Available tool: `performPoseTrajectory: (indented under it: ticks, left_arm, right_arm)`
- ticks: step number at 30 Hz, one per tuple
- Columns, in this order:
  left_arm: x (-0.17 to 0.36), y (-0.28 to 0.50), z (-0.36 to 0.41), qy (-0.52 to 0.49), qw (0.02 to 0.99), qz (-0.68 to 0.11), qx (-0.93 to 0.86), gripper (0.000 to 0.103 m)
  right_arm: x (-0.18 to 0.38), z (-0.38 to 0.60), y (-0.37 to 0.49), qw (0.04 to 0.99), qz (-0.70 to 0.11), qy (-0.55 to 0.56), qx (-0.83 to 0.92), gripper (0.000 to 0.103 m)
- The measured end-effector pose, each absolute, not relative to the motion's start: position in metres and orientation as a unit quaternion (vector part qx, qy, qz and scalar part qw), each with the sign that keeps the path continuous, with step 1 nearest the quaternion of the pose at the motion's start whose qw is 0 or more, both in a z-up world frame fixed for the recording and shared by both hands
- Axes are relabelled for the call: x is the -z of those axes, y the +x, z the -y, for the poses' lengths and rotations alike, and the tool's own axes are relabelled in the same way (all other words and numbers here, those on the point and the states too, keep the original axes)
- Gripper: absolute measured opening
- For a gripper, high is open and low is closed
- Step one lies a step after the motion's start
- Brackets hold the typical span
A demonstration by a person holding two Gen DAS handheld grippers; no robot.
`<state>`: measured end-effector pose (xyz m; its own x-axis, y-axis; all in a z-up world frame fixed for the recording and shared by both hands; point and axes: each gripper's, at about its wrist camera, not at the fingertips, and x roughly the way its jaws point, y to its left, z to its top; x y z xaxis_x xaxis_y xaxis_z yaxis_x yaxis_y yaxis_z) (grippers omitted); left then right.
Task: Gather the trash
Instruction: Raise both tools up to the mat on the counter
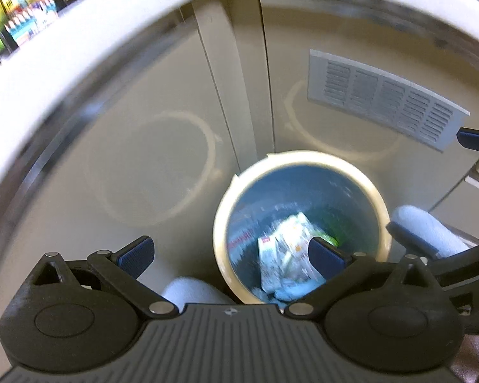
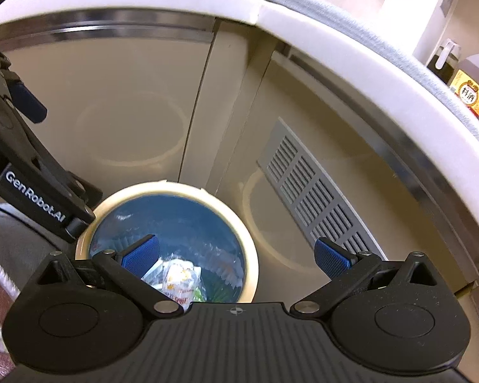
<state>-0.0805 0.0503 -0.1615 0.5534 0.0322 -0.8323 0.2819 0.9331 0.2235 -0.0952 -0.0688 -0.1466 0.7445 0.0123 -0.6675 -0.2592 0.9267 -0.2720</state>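
Landmark: round trash bin (image 1: 301,172), cream rim, blue liner, standing on the floor against the beige cabinet fronts.

Left wrist view, left to right:
- Shelf of coloured packages (image 1: 19,16), far upper left of the bin, above the white edge of the surface (image 1: 48,73).
- Left tool (image 1: 231,253): fingers spread wide, nothing between them. Left pad (image 1: 135,253) sits over bare cabinet panel, left of the bin; right pad overlaps the bin's mouth.
- Inside the bin: crumpled white wrappers (image 1: 284,245) with a scrap of green beside them, lying at the bottom. Picture is motion-blurred; print on the wrappers unreadable.
- Grey vent grille (image 1: 386,99) on the cabinet door, up and right of the bin.
- Part of the other tool enters at the right edge, beside the bin's rim.

Right wrist view, left to right:
- Black body of the left tool marked "GenRobot.AI", touching or just over the bin's left rim; cannot tell which.
- Bin (image 2: 175,191) at lower centre; wrappers (image 2: 178,284) at its bottom.
- Right tool (image 2: 236,258): fingers wide apart, empty. Left pad (image 2: 142,255) over the bin's mouth; right pad over the cabinet door, right of the bin, below the grille (image 2: 316,188).
- Two bottles (image 2: 469,86) on the surface, far upper right of the bin.
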Motion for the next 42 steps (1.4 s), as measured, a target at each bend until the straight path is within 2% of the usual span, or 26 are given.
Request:
performPoseTrajectory:
  ticks: [5, 11, 14, 17, 22, 26, 34, 42]
  left_arm:
    - [0.112, -0.080, -0.061, 0.143, 0.895, -0.415, 0.079, 0.103]
    - [0.035, -0.059, -0.079, 0.094, 0.928, -0.353, 0.075, 0.103]
    - [0.010, -0.044, -0.083, 0.085, 0.936, -0.336, 0.067, 0.103]
    - [-0.007, -0.025, -0.075, 0.086, 0.939, -0.328, 0.059, 0.103]
    - [-0.023, 0.003, -0.068, 0.069, 0.936, -0.339, 0.063, 0.103]
    - [-0.025, 0.017, -0.059, 0.071, 0.933, -0.347, 0.064, 0.103]
    - [-0.037, 0.056, -0.030, 0.067, 0.931, -0.350, 0.084, 0.103]
    - [-0.048, 0.151, 0.046, 0.057, 0.921, -0.358, 0.142, 0.103]
  right_arm:
    - [0.108, 0.082, -0.105, 0.930, -0.319, -0.144, -0.109, 0.103]
    - [0.034, 0.114, -0.116, 0.955, -0.236, -0.083, -0.157, 0.103]
    - [0.002, 0.139, -0.102, 0.971, -0.195, -0.052, -0.131, 0.103]
    - [-0.013, 0.172, -0.067, 0.978, -0.193, -0.023, -0.071, 0.103]
    - [-0.013, 0.229, 0.015, 0.969, -0.239, 0.024, 0.066, 0.103]
    - [-0.008, 0.269, 0.070, 0.960, -0.243, 0.055, 0.125, 0.103]
    - [0.012, 0.292, 0.183, 0.938, -0.320, 0.074, 0.110, 0.103]
    - [0.033, 0.295, 0.226, 0.936, -0.333, 0.027, 0.116, 0.103]
